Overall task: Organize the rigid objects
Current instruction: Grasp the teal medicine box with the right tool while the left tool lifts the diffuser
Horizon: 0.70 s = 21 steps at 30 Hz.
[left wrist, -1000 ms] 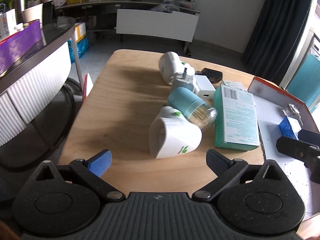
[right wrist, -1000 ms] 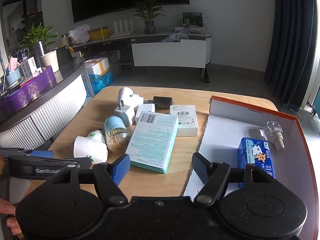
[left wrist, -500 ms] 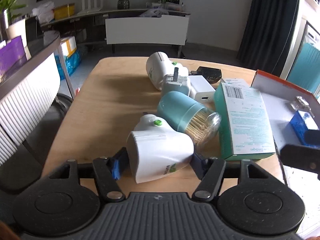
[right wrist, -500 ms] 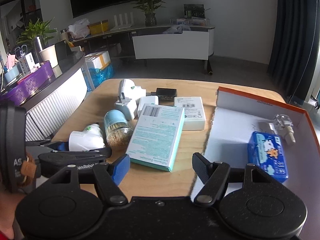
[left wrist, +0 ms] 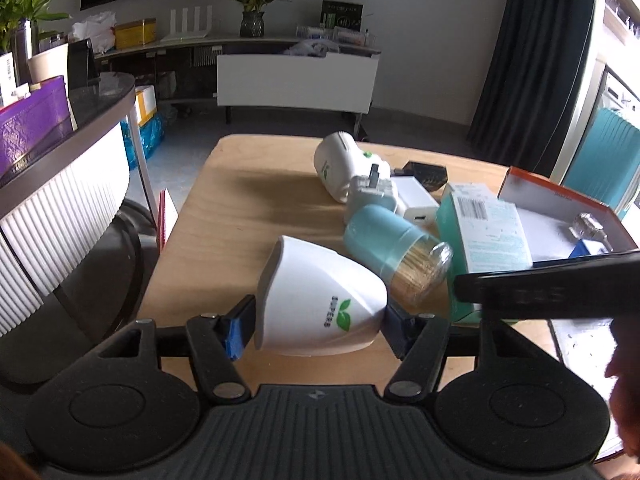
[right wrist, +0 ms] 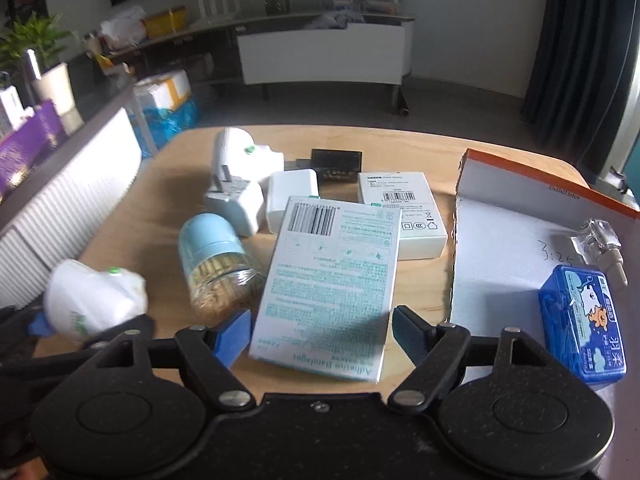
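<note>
My left gripper (left wrist: 318, 326) is shut on a white plug-in device with a green leaf logo (left wrist: 320, 300) and holds it a little above the wooden table (left wrist: 240, 224); it also shows in the right wrist view (right wrist: 94, 300). My right gripper (right wrist: 322, 330) is open, its jaws on either side of the near end of a teal bandage box (right wrist: 332, 280), not touching it. A toothpick jar with a blue cap (right wrist: 214, 264) lies on its side to the left of that box.
An orange-rimmed box lid (right wrist: 520, 248) at the right holds a blue tissue pack (right wrist: 582, 324) and a clear plug (right wrist: 598, 240). A second white device (right wrist: 236, 152), white chargers (right wrist: 290, 196), a white box (right wrist: 404, 212) and a black item (right wrist: 336, 164) lie further back.
My left gripper moved forward, closed on the white device and lifted and tilted it. My right gripper moved forward and to the left over the near end of the bandage box.
</note>
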Each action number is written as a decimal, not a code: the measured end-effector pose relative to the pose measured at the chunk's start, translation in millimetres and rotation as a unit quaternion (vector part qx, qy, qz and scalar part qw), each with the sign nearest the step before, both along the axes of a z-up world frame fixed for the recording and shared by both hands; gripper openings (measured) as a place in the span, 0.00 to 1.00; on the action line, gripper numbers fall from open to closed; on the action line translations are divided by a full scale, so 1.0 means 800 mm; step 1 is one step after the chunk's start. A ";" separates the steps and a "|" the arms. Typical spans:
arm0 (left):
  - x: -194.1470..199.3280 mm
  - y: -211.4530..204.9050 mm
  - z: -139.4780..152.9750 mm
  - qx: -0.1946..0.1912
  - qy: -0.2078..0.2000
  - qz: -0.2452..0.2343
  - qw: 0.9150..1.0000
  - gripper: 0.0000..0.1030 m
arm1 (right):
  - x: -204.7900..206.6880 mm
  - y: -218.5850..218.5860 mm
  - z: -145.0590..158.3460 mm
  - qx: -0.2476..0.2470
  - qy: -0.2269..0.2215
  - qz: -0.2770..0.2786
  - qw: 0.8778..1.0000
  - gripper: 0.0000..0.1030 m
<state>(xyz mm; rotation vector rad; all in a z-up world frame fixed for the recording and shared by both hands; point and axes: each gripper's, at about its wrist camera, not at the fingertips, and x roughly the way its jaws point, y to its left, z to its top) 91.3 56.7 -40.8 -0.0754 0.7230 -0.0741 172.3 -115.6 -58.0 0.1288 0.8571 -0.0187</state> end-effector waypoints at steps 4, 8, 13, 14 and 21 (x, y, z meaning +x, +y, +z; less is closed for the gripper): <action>0.002 -0.002 0.002 -0.005 -0.004 -0.010 1.000 0.63 | 0.020 0.004 -0.008 -0.015 0.013 -0.022 1.000 0.90; 0.000 0.000 0.004 -0.012 -0.007 -0.016 1.000 0.63 | 0.025 0.001 -0.015 -0.009 0.012 -0.029 0.999 0.82; -0.006 0.000 0.011 -0.022 -0.016 -0.016 1.000 0.63 | -0.005 -0.004 0.002 0.001 -0.015 -0.023 1.000 0.82; -0.008 0.000 0.013 -0.023 -0.019 -0.016 0.999 0.63 | -0.013 -0.006 0.007 0.005 -0.019 -0.022 1.000 0.82; -0.019 -0.011 0.027 -0.029 -0.031 -0.024 0.999 0.54 | -0.070 -0.020 0.043 0.013 -0.050 -0.013 0.999 0.82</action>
